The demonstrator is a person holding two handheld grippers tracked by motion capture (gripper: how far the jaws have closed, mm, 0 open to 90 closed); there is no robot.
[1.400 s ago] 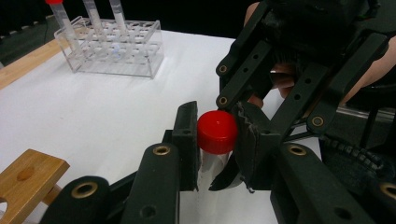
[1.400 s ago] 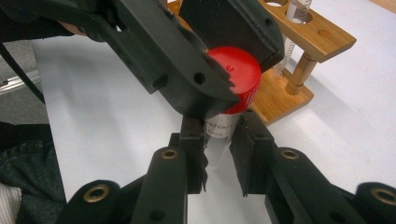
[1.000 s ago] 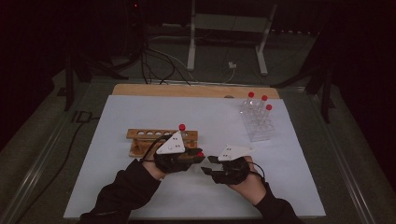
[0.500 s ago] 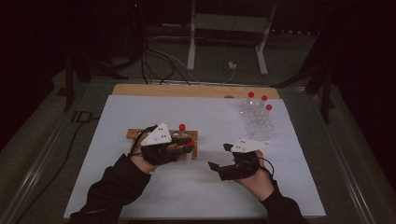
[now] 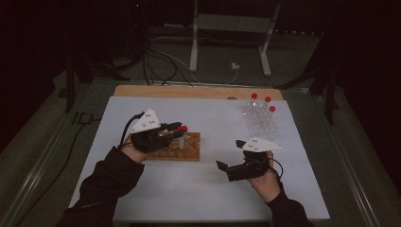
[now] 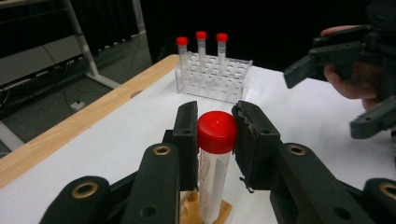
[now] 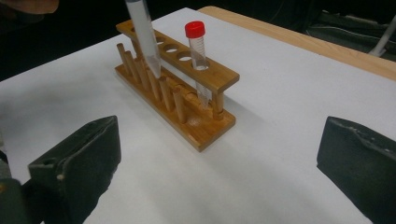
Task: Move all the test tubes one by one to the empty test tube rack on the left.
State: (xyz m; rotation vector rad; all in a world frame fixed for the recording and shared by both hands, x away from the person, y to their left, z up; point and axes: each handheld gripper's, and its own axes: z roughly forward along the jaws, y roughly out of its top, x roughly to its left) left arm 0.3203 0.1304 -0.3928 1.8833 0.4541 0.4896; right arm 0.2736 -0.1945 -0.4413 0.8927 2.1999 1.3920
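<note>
Setting: laboratory bench | Evidence: red-capped sample tubes (image 6: 201, 44) standing in a clear plastic rack (image 6: 214, 79); wooden test-tube rack (image 7: 180, 91) sitting on a white work surface (image 5: 213, 189); metal stand legs (image 5: 229, 42) and cables (image 5: 156, 61) lying behind, dark surroundings.

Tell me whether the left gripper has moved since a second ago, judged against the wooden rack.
Yes. The left gripper, clamped on a red-capped tube, has shifted leftward in the high view, from the wooden rack's right end toward its left part.
</note>
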